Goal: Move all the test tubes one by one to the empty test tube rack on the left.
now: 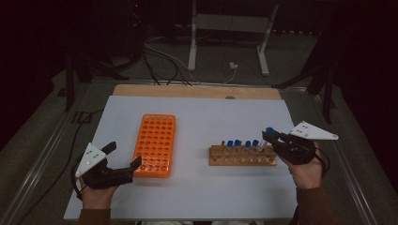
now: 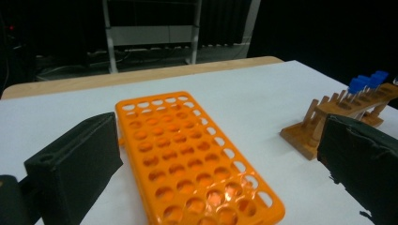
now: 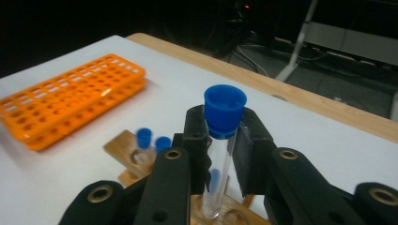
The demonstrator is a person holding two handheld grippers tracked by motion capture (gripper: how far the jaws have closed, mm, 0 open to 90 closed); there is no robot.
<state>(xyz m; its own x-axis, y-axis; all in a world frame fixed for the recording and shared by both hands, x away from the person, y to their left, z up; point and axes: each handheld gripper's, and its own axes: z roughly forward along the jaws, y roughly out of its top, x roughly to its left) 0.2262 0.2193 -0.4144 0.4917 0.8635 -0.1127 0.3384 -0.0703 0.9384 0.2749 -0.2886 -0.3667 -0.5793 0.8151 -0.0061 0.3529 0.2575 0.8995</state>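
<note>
1. Tube (image 3: 219, 154) with blue cap is clenched upright in the right gripper (image 3: 220, 140), just above the wooden rack (image 1: 242, 156).
2. Orange rack (image 1: 155, 145) lies well off to its left, nearer the released left gripper (image 1: 123, 155).

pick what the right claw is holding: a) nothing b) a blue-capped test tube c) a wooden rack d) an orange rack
b: in the right gripper view the right claw is clamped on a clear blue-capped test tube just below its cap, above the wooden rack.
</note>
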